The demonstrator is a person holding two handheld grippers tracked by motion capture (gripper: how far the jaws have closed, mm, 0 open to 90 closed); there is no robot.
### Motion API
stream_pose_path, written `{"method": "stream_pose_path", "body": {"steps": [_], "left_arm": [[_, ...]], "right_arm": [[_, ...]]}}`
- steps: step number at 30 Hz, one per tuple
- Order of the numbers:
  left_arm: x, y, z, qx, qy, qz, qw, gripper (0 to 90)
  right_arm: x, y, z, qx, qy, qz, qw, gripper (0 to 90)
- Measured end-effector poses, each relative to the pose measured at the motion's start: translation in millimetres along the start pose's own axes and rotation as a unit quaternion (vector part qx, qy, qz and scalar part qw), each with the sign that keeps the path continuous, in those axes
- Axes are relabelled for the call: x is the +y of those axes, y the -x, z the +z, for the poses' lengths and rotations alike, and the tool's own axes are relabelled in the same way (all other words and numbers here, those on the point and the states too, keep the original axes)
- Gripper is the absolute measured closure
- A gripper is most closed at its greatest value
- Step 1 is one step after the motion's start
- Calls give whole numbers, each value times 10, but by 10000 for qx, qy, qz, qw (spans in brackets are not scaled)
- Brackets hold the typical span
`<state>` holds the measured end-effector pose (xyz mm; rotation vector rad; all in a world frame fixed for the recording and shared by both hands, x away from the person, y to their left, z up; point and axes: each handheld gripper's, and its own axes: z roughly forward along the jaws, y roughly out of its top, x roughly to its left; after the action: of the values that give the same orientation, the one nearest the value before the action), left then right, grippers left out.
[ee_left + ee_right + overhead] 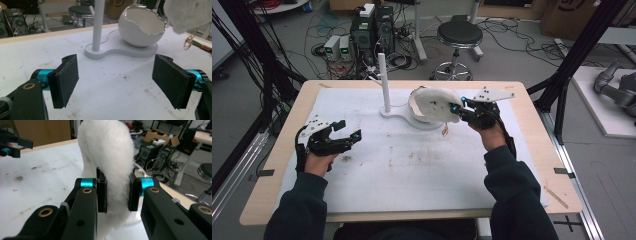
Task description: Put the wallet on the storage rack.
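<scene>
Stand point(409, 119): on the surface point(412, 175), far centre.
Post point(384, 82): upright at the stand's left end.
Bowl point(141, 27): on the stand's right end.
Fluffy pad point(438, 104): over the bowl, between the right gripper point(460, 107) fingers point(102, 192).
Left gripper point(349, 131): near left, well apart from the stand.

Place: we see a lab or workshop.
Evidence: computer towers point(373, 27), tangled floor cables point(507, 30), a stool point(458, 35), cardboard boxes point(568, 17).

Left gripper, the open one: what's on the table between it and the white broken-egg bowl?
Nothing sits there. In the left gripper view, just bare, stained white mat stretches from the left gripper to the flat white base under the egg bowl and pole.
</scene>
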<state>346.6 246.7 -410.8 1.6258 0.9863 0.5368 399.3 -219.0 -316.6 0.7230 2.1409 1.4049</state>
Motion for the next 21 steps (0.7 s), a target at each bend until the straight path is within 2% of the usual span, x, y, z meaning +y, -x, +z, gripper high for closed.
{"method": "stream_pose_path", "body": {"steps": [2,4,7,9,10,12,14,15,17,18,20,21], "left_arm": [[-22,-19,15,30,-39,-22,10000,212],[-30,-29,19,77,-48,-33,10000,213],[-23,-59,-13,130,45,-22,9999,212],[-20,-87,-41,161,94,-54,9998,212],[-23,-100,-49,177,103,-80,9998,212],[-31,-116,-54,193,75,-104,9997,212],[-38,-116,-47,195,39,-105,9997,212],[-42,-115,-40,190,30,-117,9997,212],[-45,-122,-40,198,29,-128,9997,212],[-45,-125,-42,210,36,-146,9997,212],[-49,-138,-52,221,50,-168,9996,213],[-51,-141,-54,222,53,-181,9996,213]], "right_arm": [[155,45,93,34,-57,-160,9999,758],[213,59,131,22,-101,-221,9997,758],[380,91,241,26,-155,-482,9987,758],[459,111,298,50,-159,-531,9984,758],[545,132,367,41,-206,-649,9977,758],[583,147,401,67,-223,-669,9975,758],[671,187,489,21,-330,-862,9957,758],[684,190,506,26,-368,-859,9956,758],[744,237,596,-16,-564,-1040,9930,758],[744,237,596,-16,-564,-1040,9930,758],[752,257,631,-58,-653,-1220,9904,758],[741,257,650,-102,-765,-1362,9877,758]]}}
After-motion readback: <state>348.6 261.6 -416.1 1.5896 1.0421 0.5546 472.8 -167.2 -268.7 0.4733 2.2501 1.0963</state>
